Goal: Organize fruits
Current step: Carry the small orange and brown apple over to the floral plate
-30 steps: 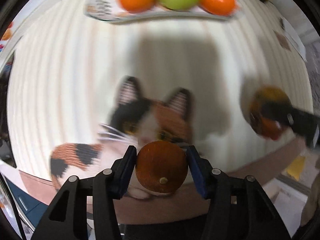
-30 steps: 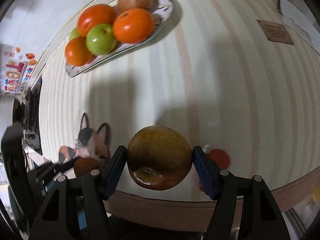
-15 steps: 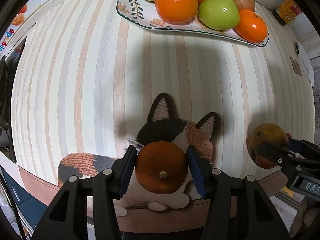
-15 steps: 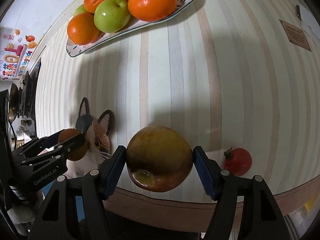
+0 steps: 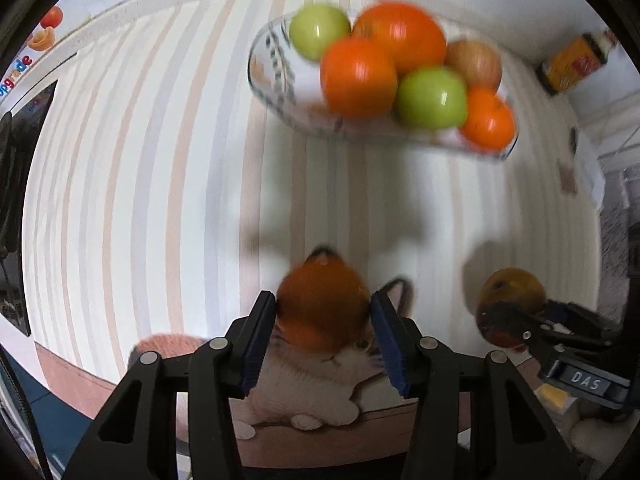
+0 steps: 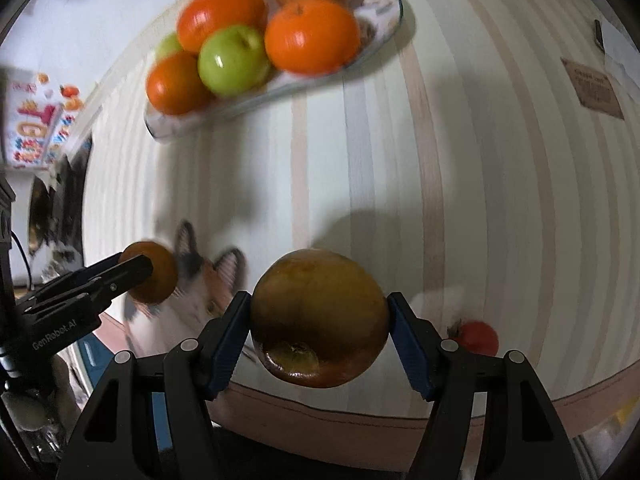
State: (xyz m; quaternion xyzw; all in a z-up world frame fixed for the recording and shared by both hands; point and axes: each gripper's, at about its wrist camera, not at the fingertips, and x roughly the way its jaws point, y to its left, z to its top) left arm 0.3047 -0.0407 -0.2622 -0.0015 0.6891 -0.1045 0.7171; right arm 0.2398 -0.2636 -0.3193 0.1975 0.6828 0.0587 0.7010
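Here each gripper (image 5: 323, 334) (image 6: 319, 340) clamps fruit, left closing, above the table edge (image 6: 360, 410).

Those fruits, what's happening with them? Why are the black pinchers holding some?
A person is tidying fruit with a pincher in each hand. The left gripper, its jaws closing, has a small orange fruit between its pads, above a knitted cat mat. The right gripper is clamped on a big brownish apple. Both are up off the striped table. The plate at the back already holds oranges and green apples. A little red tomato sits on the table.
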